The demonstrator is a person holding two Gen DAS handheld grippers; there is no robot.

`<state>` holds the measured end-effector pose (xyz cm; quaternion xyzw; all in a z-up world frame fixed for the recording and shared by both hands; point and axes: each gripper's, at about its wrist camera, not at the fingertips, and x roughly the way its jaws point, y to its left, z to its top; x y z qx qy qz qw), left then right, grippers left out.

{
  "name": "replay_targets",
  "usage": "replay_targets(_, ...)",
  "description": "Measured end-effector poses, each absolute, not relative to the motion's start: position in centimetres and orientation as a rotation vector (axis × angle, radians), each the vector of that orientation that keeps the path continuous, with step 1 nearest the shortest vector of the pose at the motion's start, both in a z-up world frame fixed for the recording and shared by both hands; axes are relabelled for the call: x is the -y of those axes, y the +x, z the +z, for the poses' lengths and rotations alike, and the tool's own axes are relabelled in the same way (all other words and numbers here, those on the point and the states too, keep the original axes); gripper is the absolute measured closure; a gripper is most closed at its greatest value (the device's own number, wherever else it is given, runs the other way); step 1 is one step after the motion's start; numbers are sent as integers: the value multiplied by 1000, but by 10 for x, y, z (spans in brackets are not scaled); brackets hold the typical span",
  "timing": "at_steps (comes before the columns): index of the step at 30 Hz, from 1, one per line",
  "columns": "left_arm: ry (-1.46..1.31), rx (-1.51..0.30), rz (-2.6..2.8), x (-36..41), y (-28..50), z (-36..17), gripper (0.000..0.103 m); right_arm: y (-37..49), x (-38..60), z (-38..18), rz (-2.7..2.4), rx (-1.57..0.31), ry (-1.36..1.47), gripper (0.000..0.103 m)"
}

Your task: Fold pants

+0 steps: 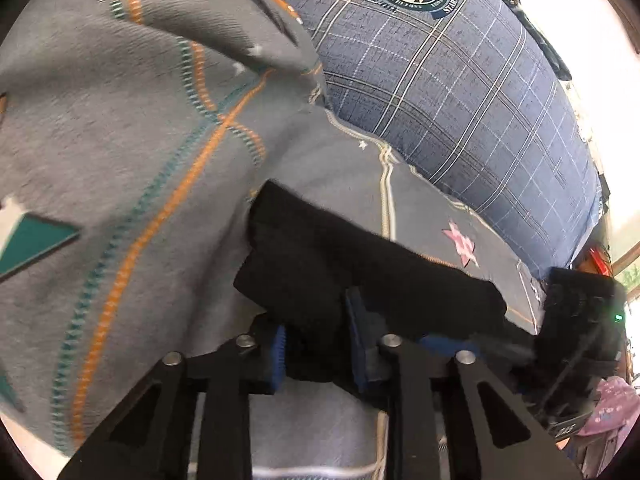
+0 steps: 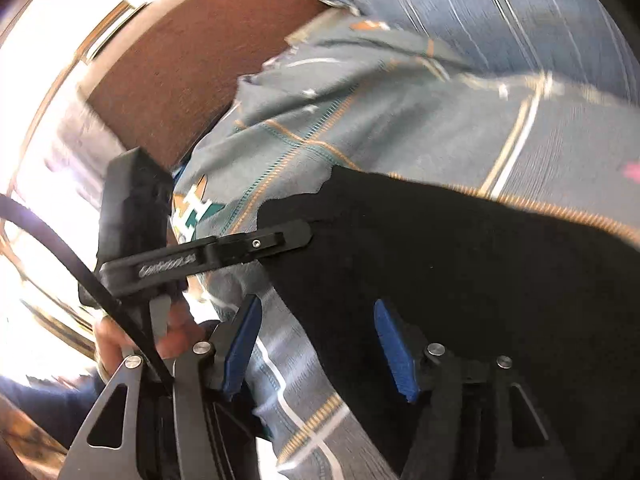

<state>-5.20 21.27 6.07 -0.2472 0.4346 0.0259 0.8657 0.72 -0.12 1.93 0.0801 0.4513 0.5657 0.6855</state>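
Black pants [image 1: 340, 252] lie bunched on a grey bedspread [image 1: 120, 140]. My left gripper [image 1: 320, 344] is shut on a fold of the pants, with black cloth pinched between its blue pads. In the right wrist view the pants [image 2: 460, 260] fill the lower right. My right gripper [image 2: 320, 340] stands open above their edge, with its right pad over the black cloth and its left pad over the bedspread [image 2: 360, 128]. Nothing is gripped by its pads. The left gripper's body [image 2: 200, 256] reaches in from the left to the pants' edge. The right gripper's black body [image 1: 580, 320] shows at the right edge of the left wrist view.
A blue plaid pillow [image 1: 460, 100] lies behind the pants. The bedspread is rumpled into a ridge at the upper left. A brown panel [image 2: 180, 60] stands beyond the bed. A person's hand [image 2: 116, 340] holds the left gripper. Pink cloth [image 1: 612, 404] lies at the lower right.
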Motion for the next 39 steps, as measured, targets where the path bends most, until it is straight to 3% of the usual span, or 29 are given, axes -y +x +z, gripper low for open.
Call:
replay_targets(4, -468, -945, 82, -214, -64, 59, 81, -11, -2, 28, 1198, -933, 11, 39)
replay_targets(6, -459, -964, 111, -212, -67, 53, 79, -22, -13, 23, 1188, -931, -54, 49)
replay_targets(9, -434, -967, 163, -211, -73, 48, 62, -44, -29, 7, 1139, -898, -231, 53)
replay_targets(11, -421, -959, 210, -213, -79, 48, 51, -59, -34, 6, 1101, -826, -304, 51)
replay_targets(15, -411, -947, 237, -210, -91, 51, 46, -61, -30, 8, 1107, -849, -275, 43)
replay_targets(24, -307, -900, 284, -185, -105, 71, 28, -57, 5, 23, 1055, -864, -155, 38)
replay_targets(32, -258, -871, 220, -147, -95, 84, 25, -44, 58, 34, 930, -849, -71, 26)
replay_targets(39, -231, -883, 108, -98, -70, 80, 24, -34, 122, 28, 771, -865, -19, 25)
